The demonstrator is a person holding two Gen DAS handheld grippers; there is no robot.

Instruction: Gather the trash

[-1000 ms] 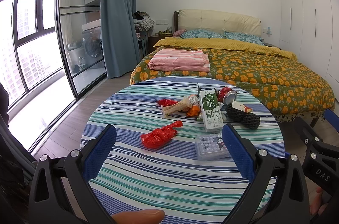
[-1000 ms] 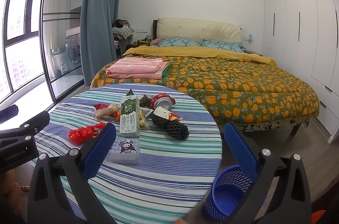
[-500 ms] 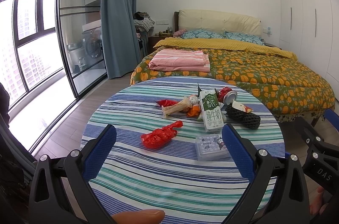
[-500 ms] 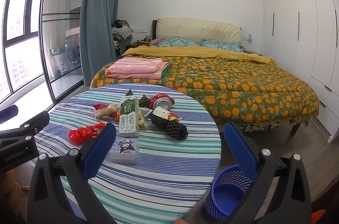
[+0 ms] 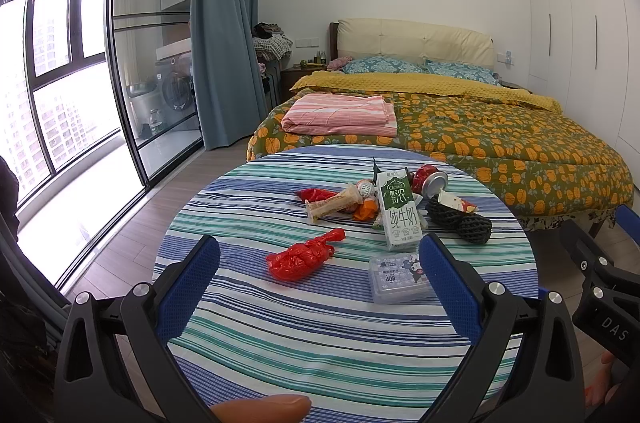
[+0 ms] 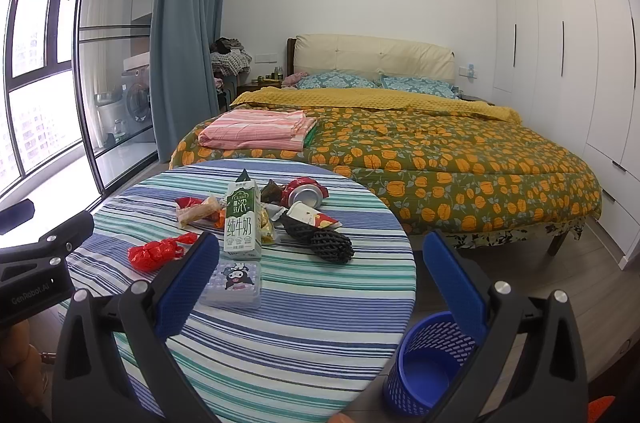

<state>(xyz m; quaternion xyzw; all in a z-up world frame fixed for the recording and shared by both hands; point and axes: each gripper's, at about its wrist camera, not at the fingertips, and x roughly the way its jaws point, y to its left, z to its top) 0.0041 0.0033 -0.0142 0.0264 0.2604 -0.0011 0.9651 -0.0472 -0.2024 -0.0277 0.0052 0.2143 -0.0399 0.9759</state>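
Trash lies on a round striped table (image 5: pixel 328 335) (image 6: pixel 304 335): a crumpled red bag (image 5: pixel 301 257) (image 6: pixel 154 252), a green-and-white milk carton (image 5: pixel 398 209) (image 6: pixel 241 221), a clear tissue packet (image 5: pixel 396 277) (image 6: pixel 234 283), a black foam net (image 5: pixel 460 221) (image 6: pixel 320 241), a crushed red can (image 5: pixel 430 179) (image 6: pixel 304 191) and small wrappers (image 5: pixel 334 203). A blue mesh bin (image 6: pixel 430 363) stands on the floor by the table's right edge. My left gripper (image 5: pixel 319 279) is open above the near side of the table. My right gripper (image 6: pixel 320 275) is open too, nothing between its fingers.
A bed (image 5: pixel 460 127) with an orange-patterned cover and folded pink cloth (image 5: pixel 340 115) stands behind the table. Glass doors and a blue curtain (image 5: pixel 224 23) are to the left, white wardrobes (image 6: pixel 560 43) to the right. Wooden floor surrounds the table.
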